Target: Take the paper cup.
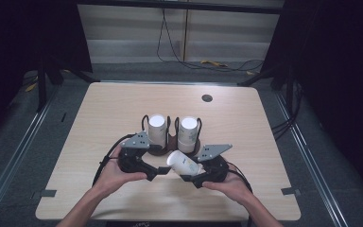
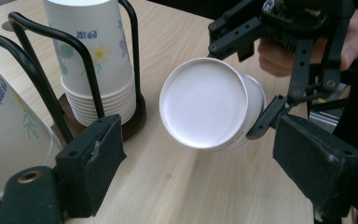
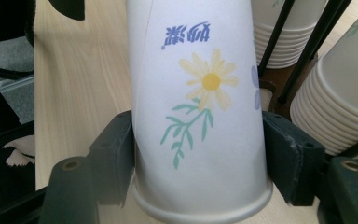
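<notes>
A white paper cup (image 1: 184, 163) with a daisy print lies tilted in my right gripper (image 1: 192, 174), which is shut on it near the rim. In the right gripper view the cup (image 3: 198, 107) fills the gap between both pads, rim toward the camera. My left gripper (image 1: 157, 171) stands open just left of the cup. In the left gripper view the cup's round bottom (image 2: 204, 105) faces the camera, beyond the wide-open jaws and apart from them. Behind both grippers, two stacks of upside-down cups (image 1: 157, 128) (image 1: 188, 132) stand in a black wire rack (image 1: 170, 144).
A round grommet hole (image 1: 207, 98) sits near the table's far edge (image 1: 170, 85). Bare wood (image 1: 255, 137) lies on either side of the rack. Cables trail from both grippers toward the front edge. The rack's wire loops (image 2: 51, 42) rise close to my left gripper.
</notes>
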